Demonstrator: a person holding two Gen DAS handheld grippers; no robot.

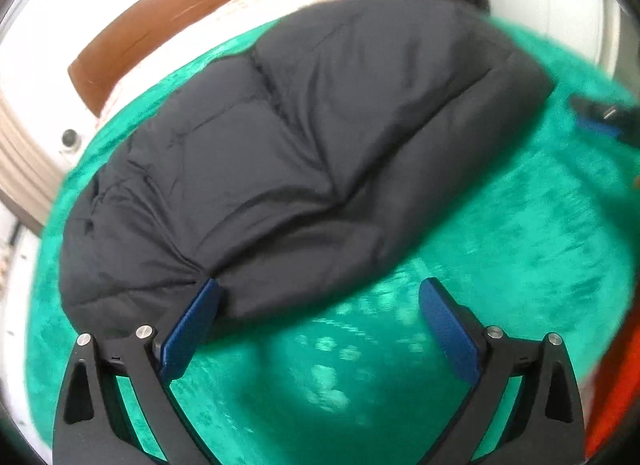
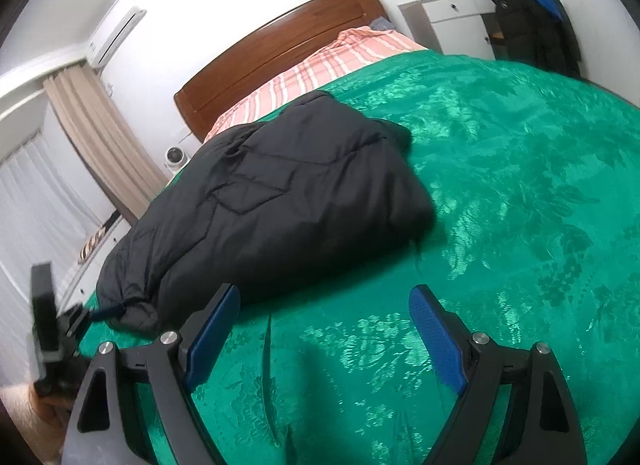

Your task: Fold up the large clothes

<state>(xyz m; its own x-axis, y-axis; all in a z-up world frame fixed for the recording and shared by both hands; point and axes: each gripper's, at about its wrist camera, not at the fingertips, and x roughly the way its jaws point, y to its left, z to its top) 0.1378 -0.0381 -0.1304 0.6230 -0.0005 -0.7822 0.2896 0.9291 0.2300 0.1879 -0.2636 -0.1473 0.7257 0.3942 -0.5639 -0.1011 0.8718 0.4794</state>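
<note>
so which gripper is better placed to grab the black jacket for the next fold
Left. The left gripper is open with one fingertip at the black jacket's near edge; the right gripper is open mostly over bare green bedspread.

white walls, a wooden headboard (image 2: 276,45), beige curtains (image 2: 100,137) and a white dresser (image 2: 452,21).

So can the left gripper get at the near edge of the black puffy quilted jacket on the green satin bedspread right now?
Probably yes. The left gripper is open, one blue pad already at the edge of the black puffy quilted jacket, and only bare green satin bedspread lies around it.
</note>
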